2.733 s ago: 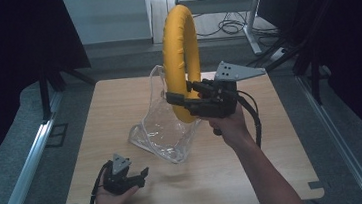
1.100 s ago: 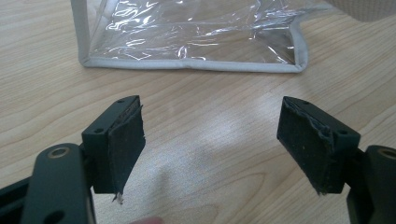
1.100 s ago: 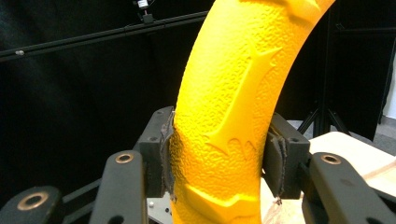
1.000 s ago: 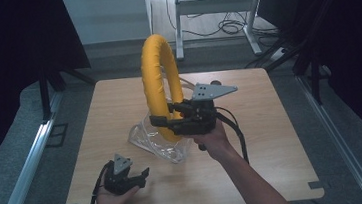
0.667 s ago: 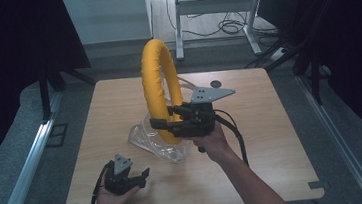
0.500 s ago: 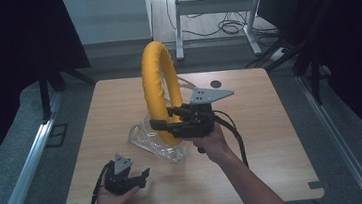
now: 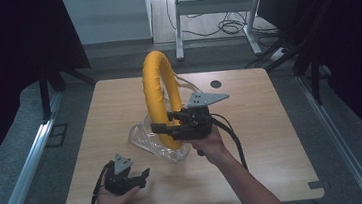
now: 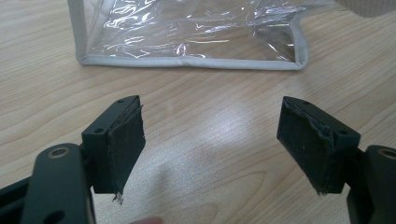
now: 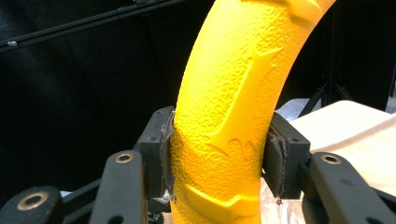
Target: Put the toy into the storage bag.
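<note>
Yellow ring clamped upright over a clear bag

High view: the right tongs (image 7: pixel 163 123) grip the yellow ring (image 7: pixel 157 96) standing on edge at the desk's (image 7: pixel 271 123) centre, its foot in the clear plastic bag (image 7: pixel 147 141); the left tongs (image 7: pixel 138 178) rest at 7 o'clock. Left gripper view: the left tongs (image 8: pixel 210 144) stand apart over bare wood, the bag (image 8: pixel 187 32) at 12 o'clock. Right gripper view: both pads (image 9: pixel 166 154) of the right tongs (image 9: pixel 217 158) press the ring (image 9: pixel 233 102).

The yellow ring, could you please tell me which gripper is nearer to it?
Right. The right gripper is shut on the yellow ring, holding it upright over the clear plastic bag. The left gripper rests open on the table, apart from the ring, in front of the bag.
</note>
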The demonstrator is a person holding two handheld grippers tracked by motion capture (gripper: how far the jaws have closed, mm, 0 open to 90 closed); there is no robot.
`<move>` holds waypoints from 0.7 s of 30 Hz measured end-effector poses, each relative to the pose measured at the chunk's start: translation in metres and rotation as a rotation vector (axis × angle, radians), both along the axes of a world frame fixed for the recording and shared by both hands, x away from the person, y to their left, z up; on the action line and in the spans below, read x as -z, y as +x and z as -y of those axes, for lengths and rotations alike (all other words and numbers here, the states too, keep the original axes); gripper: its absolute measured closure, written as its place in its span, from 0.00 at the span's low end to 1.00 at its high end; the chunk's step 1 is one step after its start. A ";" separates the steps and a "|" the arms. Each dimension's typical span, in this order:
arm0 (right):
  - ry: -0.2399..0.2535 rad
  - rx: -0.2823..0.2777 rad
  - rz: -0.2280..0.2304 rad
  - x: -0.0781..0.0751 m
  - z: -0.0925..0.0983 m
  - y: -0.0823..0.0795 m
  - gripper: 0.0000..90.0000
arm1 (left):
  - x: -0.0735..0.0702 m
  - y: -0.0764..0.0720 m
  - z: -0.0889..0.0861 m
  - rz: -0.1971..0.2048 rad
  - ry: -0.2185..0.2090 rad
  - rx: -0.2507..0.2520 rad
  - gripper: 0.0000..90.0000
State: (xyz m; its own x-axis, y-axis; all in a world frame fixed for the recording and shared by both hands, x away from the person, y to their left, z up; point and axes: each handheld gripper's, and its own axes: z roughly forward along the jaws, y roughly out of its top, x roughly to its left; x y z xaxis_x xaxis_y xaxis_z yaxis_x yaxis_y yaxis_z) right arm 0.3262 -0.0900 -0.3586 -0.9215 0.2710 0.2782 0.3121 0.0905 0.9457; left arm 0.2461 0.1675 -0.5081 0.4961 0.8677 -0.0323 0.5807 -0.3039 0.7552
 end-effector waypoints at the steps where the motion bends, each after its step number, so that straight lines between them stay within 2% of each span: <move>1: -0.002 0.001 -0.002 0.002 0.000 0.001 0.56 | 0.000 0.000 0.000 0.002 0.002 0.002 0.26; 13: -0.042 0.004 -0.079 0.028 -0.002 0.018 0.56 | 0.000 0.000 0.000 0.002 0.003 0.000 0.26; 21: -0.080 0.037 -0.076 0.034 -0.002 0.026 0.53 | 0.000 0.000 0.000 0.002 0.004 0.000 0.26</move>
State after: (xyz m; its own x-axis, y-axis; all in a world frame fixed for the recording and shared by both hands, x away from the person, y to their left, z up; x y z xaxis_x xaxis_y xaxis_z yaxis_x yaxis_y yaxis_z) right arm 0.3520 -0.0885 -0.3924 -0.8875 0.3286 0.3231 0.3874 0.1520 0.9093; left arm 0.2460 0.1675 -0.5080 0.4963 0.8677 -0.0283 0.5794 -0.3068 0.7551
